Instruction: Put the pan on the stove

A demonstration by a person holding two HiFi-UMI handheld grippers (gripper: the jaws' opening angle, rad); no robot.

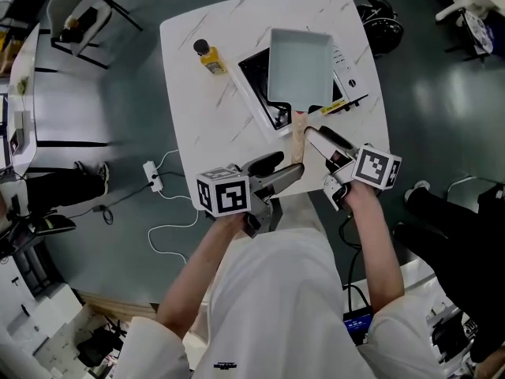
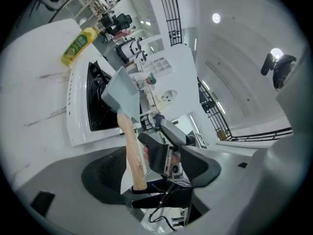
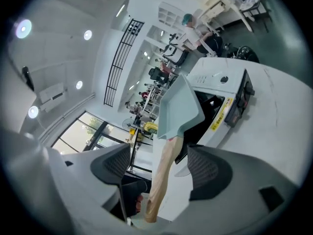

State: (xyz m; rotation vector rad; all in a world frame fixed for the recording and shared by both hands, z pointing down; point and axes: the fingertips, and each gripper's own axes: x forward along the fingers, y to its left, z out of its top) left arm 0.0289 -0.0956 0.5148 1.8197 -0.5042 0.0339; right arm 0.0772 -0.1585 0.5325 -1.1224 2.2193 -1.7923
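Note:
A pale square pan (image 1: 300, 69) rests on the white stove (image 1: 259, 76) on the table (image 1: 189, 133). Its wooden handle (image 1: 298, 136) points toward me, over the table's front edge. My left gripper (image 1: 286, 168) is open just below the handle's end. My right gripper (image 1: 319, 144) is open to the right of the handle. In the left gripper view the handle (image 2: 132, 151) stands between the wide jaws of the left gripper (image 2: 151, 170); the pan (image 2: 122, 92) and stove (image 2: 80, 111) lie beyond. The right gripper (image 3: 161, 164) also straddles the handle (image 3: 164, 175) without pressing it, below the pan (image 3: 181, 109).
A yellow bottle (image 1: 209, 58) stands on the table left of the stove, also seen as the bottle (image 2: 80, 44). A power strip (image 1: 152, 176) with white cable lies on the floor at the left. Chairs and desks ring the table.

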